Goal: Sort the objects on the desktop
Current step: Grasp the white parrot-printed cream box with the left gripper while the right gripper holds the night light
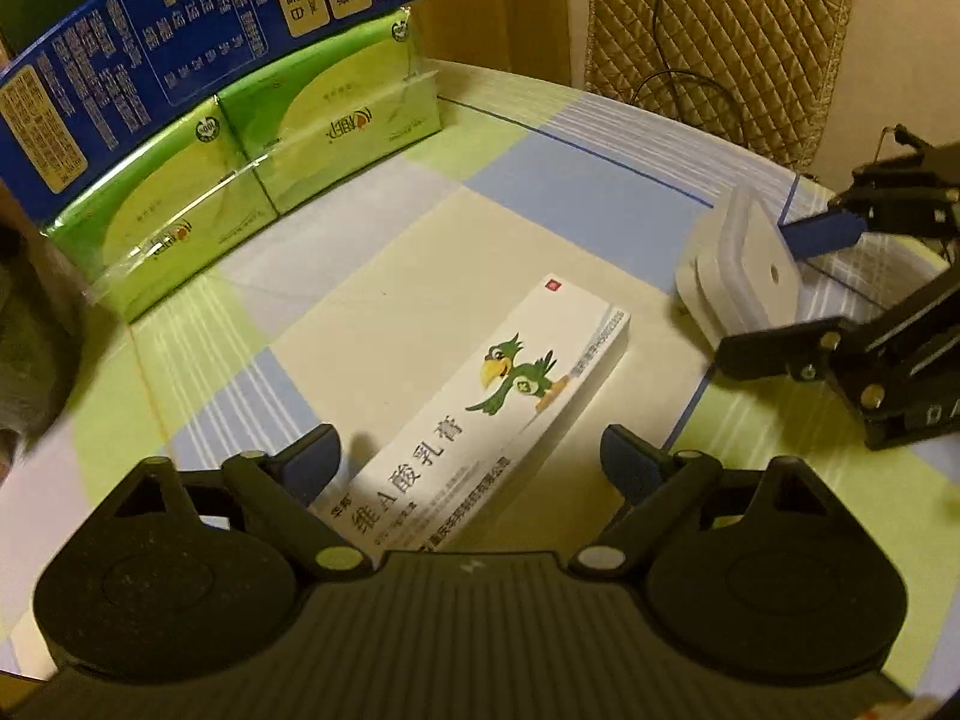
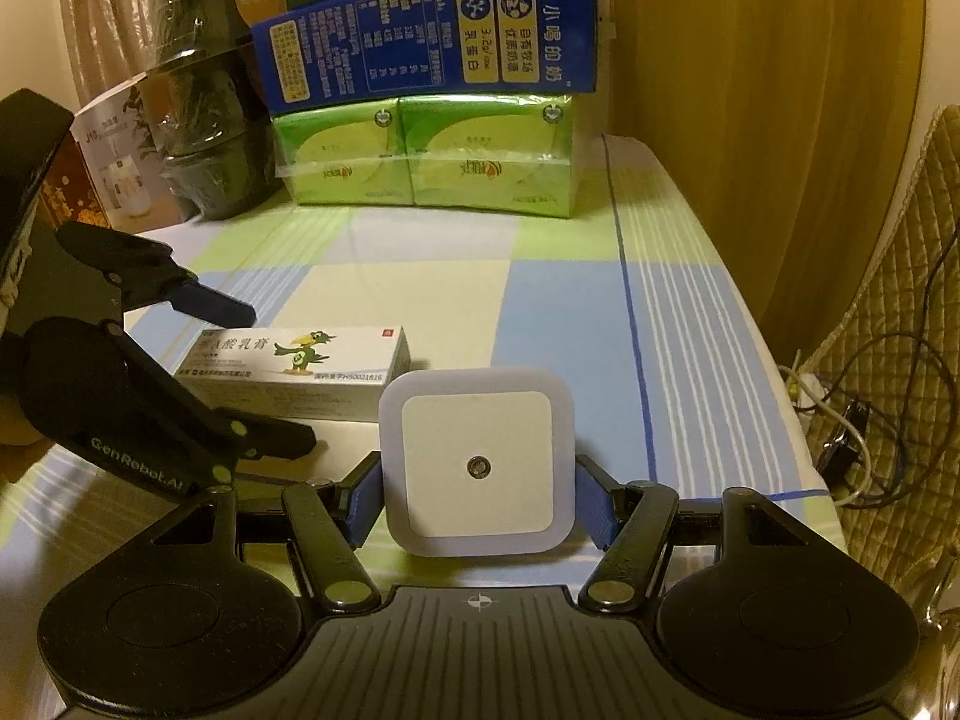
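Ointment box [image 1: 492, 402] lies flat on the checked tablecloth [image 1: 588, 198] near curtains [image 2: 750, 120].

Left claw [image 1: 471, 459]: black plastic, ribbed flat body, small white mark in middle. Two big round black lobes, one each side. Bent black arms with pale round pins. Blue pads [image 1: 624, 462] on finger ends.

Right claw [image 2: 478, 501]: same black build, blue pads, white cross mark. Seen from side: silver screws, white letters "GenRobot.AI".
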The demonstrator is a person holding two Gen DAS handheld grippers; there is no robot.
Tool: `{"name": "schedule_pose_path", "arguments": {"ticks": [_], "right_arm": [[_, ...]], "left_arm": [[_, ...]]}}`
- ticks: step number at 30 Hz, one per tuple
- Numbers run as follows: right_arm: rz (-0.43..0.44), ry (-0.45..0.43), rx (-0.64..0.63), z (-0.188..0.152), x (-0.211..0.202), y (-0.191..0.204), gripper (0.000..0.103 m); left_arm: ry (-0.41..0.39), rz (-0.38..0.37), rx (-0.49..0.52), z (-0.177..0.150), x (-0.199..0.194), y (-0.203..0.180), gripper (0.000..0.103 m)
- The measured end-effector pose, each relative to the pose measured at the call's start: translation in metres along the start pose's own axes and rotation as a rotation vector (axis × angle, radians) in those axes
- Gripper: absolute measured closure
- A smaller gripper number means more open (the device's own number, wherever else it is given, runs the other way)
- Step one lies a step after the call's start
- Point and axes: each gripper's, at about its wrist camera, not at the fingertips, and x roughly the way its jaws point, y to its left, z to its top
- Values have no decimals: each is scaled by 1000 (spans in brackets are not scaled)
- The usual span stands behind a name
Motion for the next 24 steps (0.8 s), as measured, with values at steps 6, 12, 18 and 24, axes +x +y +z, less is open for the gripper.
{"name": "schedule_pose_path", "arguments": {"ticks": [6, 12, 18, 24], "right_arm": [[3, 7, 6, 0, 0, 0, 41], [-4, 23, 0, -2, -5, 4, 41], [66, 41, -58, -9, -12, 29, 41], [91, 31, -90, -16, -12, 41, 41]], "left_arm": [[45, -39, -169, -2, -10, 0, 60], [83, 57, -334, -25, -35, -17, 70], [50, 145, -493, -80, -78, -40, 70], [-67, 251, -586, -125, -101, -51, 69]]}}
